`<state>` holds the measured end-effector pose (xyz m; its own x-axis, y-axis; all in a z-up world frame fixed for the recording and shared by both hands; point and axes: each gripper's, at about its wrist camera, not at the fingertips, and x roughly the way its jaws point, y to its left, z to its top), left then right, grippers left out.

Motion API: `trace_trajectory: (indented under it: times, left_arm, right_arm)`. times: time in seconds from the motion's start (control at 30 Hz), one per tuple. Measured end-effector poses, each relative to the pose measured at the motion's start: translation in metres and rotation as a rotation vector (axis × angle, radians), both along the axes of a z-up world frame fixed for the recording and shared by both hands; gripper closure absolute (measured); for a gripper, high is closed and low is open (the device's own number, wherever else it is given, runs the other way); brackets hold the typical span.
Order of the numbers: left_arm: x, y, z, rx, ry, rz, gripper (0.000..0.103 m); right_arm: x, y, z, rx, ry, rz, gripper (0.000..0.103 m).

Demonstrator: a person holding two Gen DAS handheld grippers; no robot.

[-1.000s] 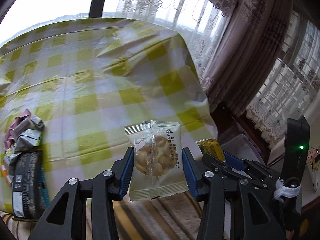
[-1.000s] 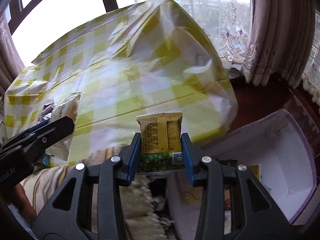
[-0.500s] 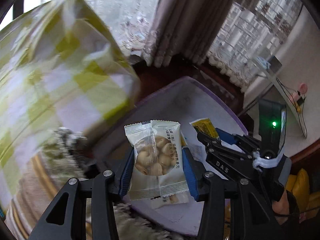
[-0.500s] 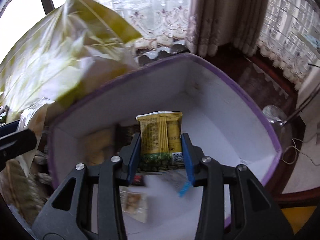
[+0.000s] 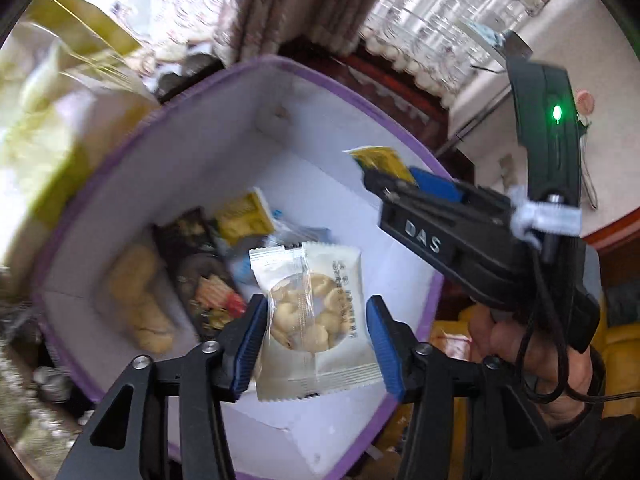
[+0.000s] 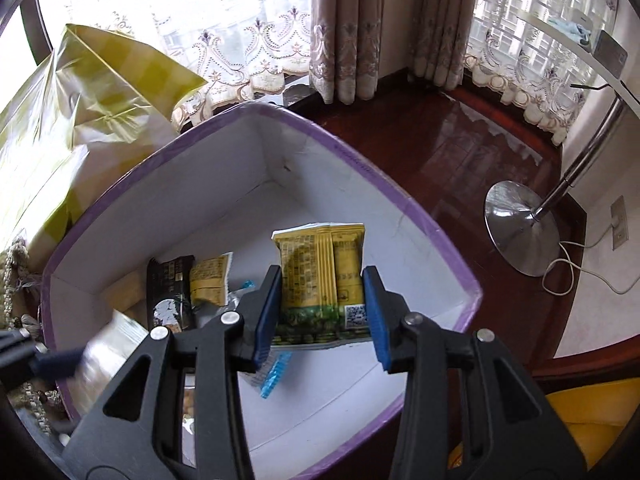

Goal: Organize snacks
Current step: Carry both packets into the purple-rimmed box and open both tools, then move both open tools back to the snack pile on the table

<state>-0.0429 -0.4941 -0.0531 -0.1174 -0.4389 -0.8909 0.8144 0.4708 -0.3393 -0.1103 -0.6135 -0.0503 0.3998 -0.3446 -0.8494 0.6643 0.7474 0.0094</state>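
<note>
My left gripper (image 5: pixel 316 338) had just been opening around the cashew packet (image 5: pixel 312 316), releasing it over the purple-rimmed box (image 5: pixel 260 70) below my fingers; my right gripper (image 6: pixel 320 312) gripped the yellow snack packet (image 6: pixel 322 280) above that box.

In the left wrist view, the pale snack (image 5: pixel 140 304) against the purple-rimmed box's (image 5: pixel 248 72) left wall was too blurred to identify, and print on the dark packet (image 5: pixel 200 268) beside it was unreadable. The right tongs (image 5: pixel 384 178) hid most of the yellow packet (image 5: pixel 382 158). In the right wrist view, the left tongs (image 6: pixel 36 360) were blurred and cut off at the left edge, along with the white packet (image 6: pixel 108 344) beside them.
</note>
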Motion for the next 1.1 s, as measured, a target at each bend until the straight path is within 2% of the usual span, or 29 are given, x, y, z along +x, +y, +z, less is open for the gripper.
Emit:
trace_trajectory:
  times: [0.07,0.17,0.23,0.47,0.67,0.87,1.1]
  left_arm:
    - [-0.003,-0.002,-0.002,0.009,-0.003,-0.006,0.046]
    - [0.002,0.005,0.002,-0.008,0.004,0.026,0.045]
    - [0.004,0.01,0.006,-0.023,-0.008,0.052,0.045]
    - [0.027,0.039,0.034,-0.074,-0.15,0.141,0.045]
    - [0.057,0.084,0.053,-0.107,-0.264,0.257,0.045]
    - [0.085,0.131,0.069,-0.119,-0.358,0.347,0.045]
    - [0.116,0.193,0.079,-0.136,-0.388,0.469,0.045]
  right_arm:
    - [-0.001,0.0,0.001,-0.001,0.0,-0.007,0.058]
    - [-0.002,0.001,0.004,-0.002,-0.003,-0.005,0.047]
    - [-0.001,0.002,0.006,-0.007,-0.007,-0.002,0.046]
    - [0.006,0.015,0.018,-0.013,-0.025,0.034,0.046]
    - [0.023,0.04,0.028,-0.018,-0.031,0.091,0.046]
    - [0.05,0.078,0.046,0.003,-0.08,0.158,0.046]
    - [0.087,0.134,0.064,0.009,-0.12,0.281,0.046]
